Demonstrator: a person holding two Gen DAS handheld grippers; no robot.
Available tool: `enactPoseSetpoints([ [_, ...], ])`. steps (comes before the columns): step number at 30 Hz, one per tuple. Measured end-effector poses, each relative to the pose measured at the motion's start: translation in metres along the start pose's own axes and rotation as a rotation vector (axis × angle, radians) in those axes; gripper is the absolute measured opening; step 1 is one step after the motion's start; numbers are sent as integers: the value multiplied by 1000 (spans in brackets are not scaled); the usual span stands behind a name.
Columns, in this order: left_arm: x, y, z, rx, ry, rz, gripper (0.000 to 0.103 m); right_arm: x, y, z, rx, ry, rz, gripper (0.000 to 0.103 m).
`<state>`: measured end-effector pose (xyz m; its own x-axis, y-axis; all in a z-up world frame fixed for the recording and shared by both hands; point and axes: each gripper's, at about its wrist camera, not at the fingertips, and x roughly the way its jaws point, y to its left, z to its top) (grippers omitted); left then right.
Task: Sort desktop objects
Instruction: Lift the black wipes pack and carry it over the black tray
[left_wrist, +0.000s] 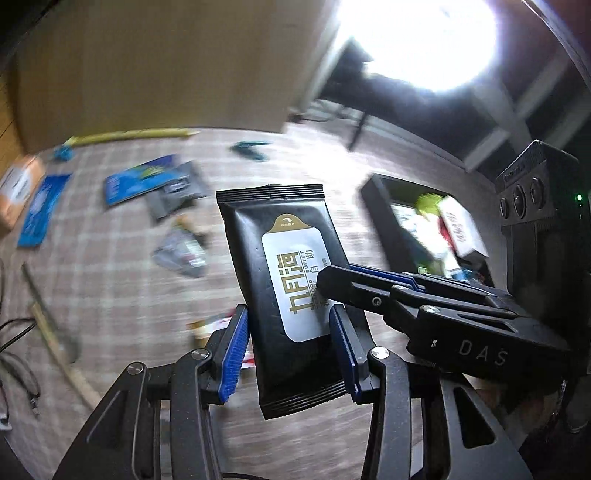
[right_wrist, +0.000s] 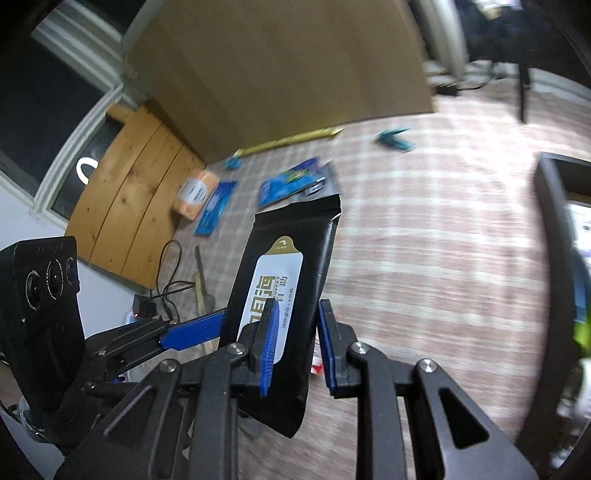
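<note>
Black wipes pack (left_wrist: 284, 280) clamped by left tool (left_wrist: 288, 343) and right tool (right_wrist: 295, 345) together, above the counter (left_wrist: 122, 280).

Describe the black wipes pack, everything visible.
The black wipes pack is a glossy soft film pouch with crimped ends and a white resealable label flap bearing gold characters and "BUFFET". It is lifted off the checked tablecloth, tilted. The left gripper clamps its sides; the right gripper pinches one long edge, front to back.

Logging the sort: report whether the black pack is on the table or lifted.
Lifted: the black pack hangs above the table, pinched by both grippers.
</note>
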<state>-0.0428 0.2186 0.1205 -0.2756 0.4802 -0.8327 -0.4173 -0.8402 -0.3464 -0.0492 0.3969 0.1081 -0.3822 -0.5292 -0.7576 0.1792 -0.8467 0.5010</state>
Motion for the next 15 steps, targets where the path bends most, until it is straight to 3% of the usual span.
enactPoseSetpoints([
  [15,66,-201,6,258,78,-180,41,-155,-149,-48,194,-172,-199,22],
])
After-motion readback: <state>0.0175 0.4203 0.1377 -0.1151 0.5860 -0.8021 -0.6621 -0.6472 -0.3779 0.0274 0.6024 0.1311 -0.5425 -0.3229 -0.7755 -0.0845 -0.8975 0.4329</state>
